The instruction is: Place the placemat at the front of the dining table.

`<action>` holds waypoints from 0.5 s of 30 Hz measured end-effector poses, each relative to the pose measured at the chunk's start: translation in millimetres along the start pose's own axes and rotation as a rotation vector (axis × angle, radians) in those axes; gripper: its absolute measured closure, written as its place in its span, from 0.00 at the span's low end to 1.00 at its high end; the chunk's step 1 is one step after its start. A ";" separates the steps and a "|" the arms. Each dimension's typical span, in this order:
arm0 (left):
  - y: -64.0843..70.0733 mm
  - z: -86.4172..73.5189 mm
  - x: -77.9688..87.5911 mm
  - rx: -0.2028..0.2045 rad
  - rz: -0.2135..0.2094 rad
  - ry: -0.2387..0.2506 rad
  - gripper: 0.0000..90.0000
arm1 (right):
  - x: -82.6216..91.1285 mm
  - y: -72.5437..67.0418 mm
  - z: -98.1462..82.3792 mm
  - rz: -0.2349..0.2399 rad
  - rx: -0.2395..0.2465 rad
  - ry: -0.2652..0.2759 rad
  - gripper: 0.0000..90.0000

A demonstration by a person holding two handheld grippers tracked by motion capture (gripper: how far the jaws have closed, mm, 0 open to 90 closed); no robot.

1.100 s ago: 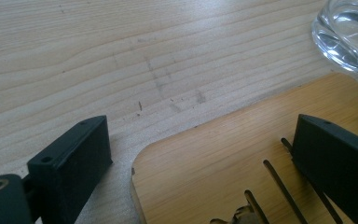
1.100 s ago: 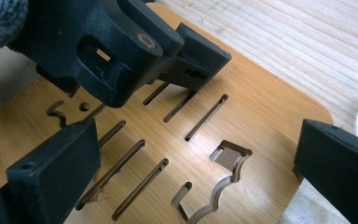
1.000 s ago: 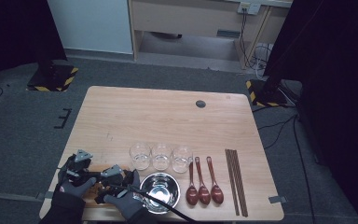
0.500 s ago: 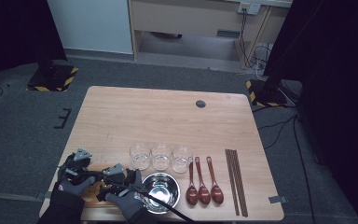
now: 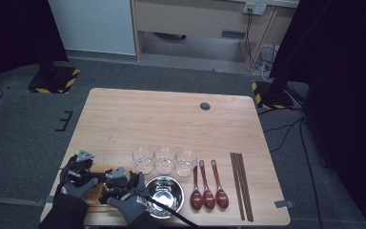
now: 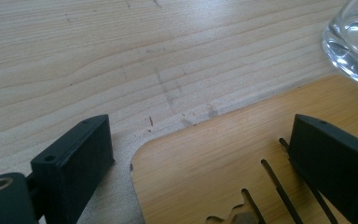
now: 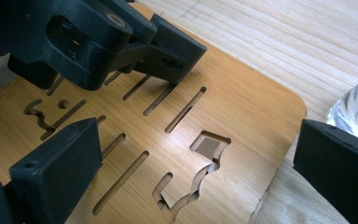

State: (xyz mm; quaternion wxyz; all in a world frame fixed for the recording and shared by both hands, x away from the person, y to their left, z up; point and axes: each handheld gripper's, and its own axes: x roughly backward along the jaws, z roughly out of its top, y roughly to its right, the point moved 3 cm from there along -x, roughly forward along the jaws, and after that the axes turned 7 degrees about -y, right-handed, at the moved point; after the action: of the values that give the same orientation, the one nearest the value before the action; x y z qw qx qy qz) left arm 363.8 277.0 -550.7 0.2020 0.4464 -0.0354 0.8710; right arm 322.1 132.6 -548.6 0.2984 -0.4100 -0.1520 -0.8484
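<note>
A flat wooden board with cut slots lies at the table's near left corner. My left gripper hovers open over it. In the left gripper view its jaws straddle a rounded corner of the board, one jaw over bare table. My right gripper is open too, and in the right gripper view its jaws span the slotted board. The left gripper sits just beyond, low over the same board. Neither gripper holds anything.
Three clear glasses stand in a row right of the board, with a metal bowl in front of them. Further right lie three dark red spoons and brown chopsticks. One glass is close to the board's edge.
Both hands have shifted only slightly over the board. Nothing else on the table has moved.
</note>
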 end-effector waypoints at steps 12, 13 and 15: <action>0.4 -5.3 -1.4 -0.007 0.000 0.059 0.05 | -1.0 1.8 -0.5 0.023 -0.051 -0.020 0.03; 0.7 -5.5 -1.4 -0.003 0.002 0.061 0.05 | -1.0 1.8 -0.5 0.022 -0.051 -0.019 0.03; 0.7 -5.5 -1.4 -0.003 0.001 0.060 0.05 | -0.9 1.5 -0.3 0.024 -0.055 -0.022 0.03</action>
State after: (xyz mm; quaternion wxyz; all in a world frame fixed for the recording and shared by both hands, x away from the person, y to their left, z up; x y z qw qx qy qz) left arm 360.1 277.2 -555.0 0.2031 0.4196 -0.0309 0.8842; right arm 323.3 131.6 -549.4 0.2953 -0.4290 -0.1271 -0.8441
